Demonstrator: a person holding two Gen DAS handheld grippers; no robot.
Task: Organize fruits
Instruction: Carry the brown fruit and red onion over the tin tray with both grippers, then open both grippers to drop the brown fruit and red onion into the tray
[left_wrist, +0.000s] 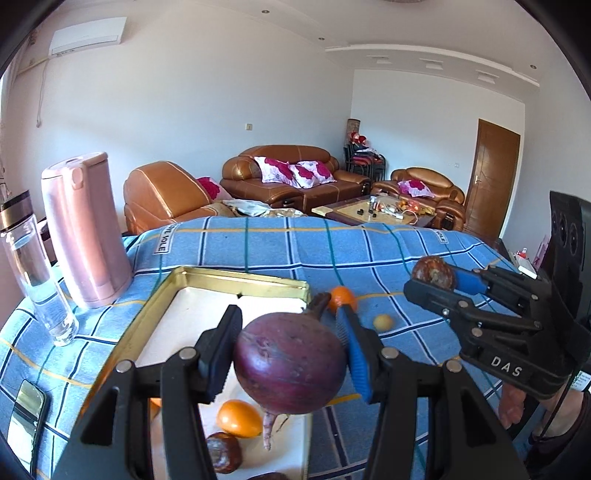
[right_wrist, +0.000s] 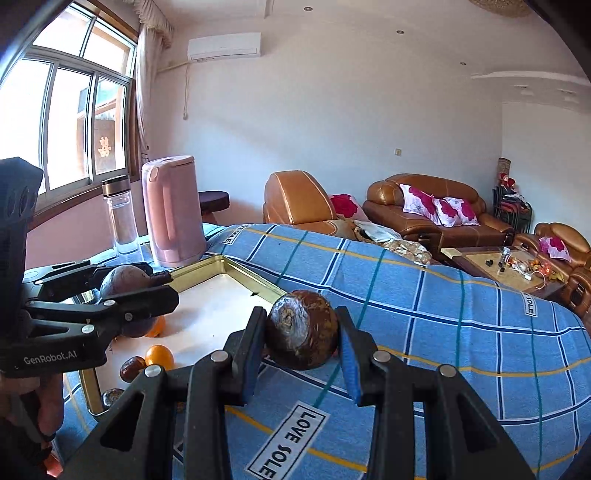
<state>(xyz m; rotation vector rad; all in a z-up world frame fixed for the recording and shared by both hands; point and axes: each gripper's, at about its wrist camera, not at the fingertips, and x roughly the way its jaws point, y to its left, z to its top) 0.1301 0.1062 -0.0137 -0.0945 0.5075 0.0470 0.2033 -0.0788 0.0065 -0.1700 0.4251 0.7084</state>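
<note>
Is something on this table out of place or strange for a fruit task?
Yes. The left gripper holds a purple beetroot with a root tail over the gold tray; it is a vegetable, not fruit. A small yellow fruit lies loose on the blue cloth.

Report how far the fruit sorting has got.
Partly done. Done: an orange fruit and a dark brown one already lie in the gold-rimmed tray. In hand: the left tongs grip a purple bulb over the tray; the right tongs grip a brown round fruit. Left: an orange and a small yellow fruit on the blue checked cloth.
</note>
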